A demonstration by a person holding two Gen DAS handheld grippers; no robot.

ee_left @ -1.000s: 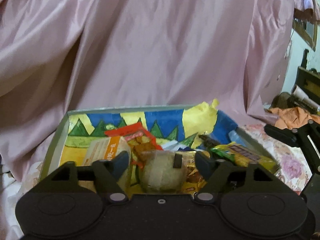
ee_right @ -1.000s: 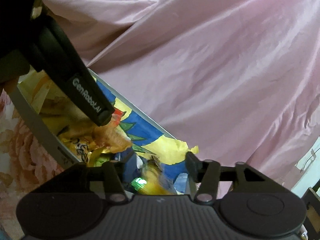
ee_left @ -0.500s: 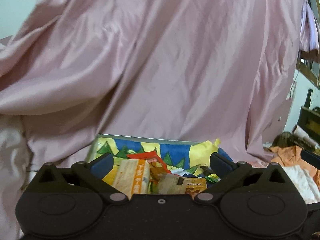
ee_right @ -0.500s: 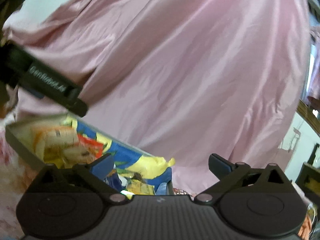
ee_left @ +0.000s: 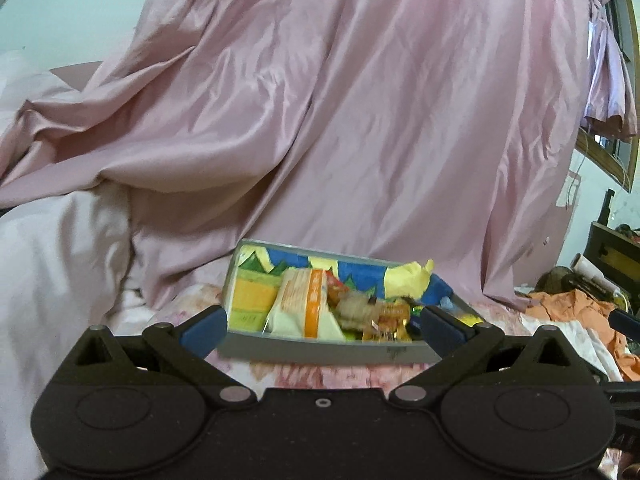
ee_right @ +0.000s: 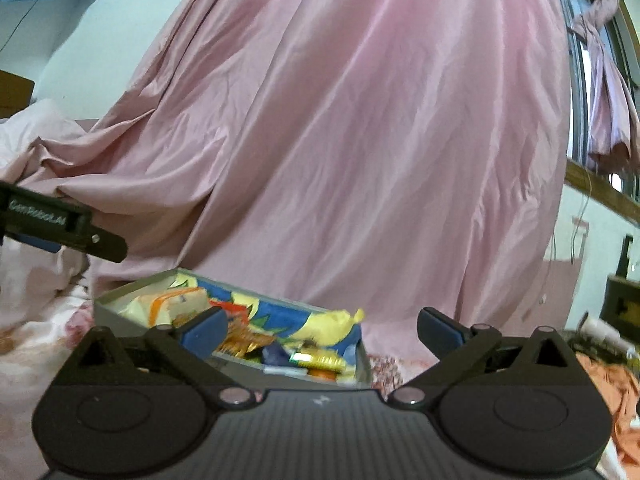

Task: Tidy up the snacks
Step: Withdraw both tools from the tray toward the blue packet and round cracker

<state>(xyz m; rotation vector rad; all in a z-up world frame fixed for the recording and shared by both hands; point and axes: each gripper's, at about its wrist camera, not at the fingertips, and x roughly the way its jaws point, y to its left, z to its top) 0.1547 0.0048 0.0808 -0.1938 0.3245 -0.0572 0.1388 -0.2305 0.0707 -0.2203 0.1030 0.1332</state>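
A grey box [ee_left: 320, 350] with a blue and yellow printed lining sits on the floral bed cover and holds several snack packets. A cream and orange packet [ee_left: 306, 308] leans at its left, with a brownish wrapped snack [ee_left: 354, 308] and small orange packets beside it. My left gripper [ee_left: 324, 326] is open and empty, pulled back in front of the box. The box also shows in the right wrist view [ee_right: 132, 310]. My right gripper [ee_right: 322, 332] is open and empty, held back above the box's near right end. The left gripper's finger [ee_right: 64, 226] shows at the left there.
A large pink satin sheet [ee_left: 360, 120] hangs behind the box. White bedding [ee_left: 52, 260] is heaped at the left. Orange cloth and clutter [ee_left: 568, 304] lie at the right, with dark furniture [ee_left: 616, 256] and a window [ee_right: 600, 80] beyond.
Both grippers have opened wide and drawn back from the box. The brownish snack that sat between the left fingers now lies in the box. The box looks smaller and farther.
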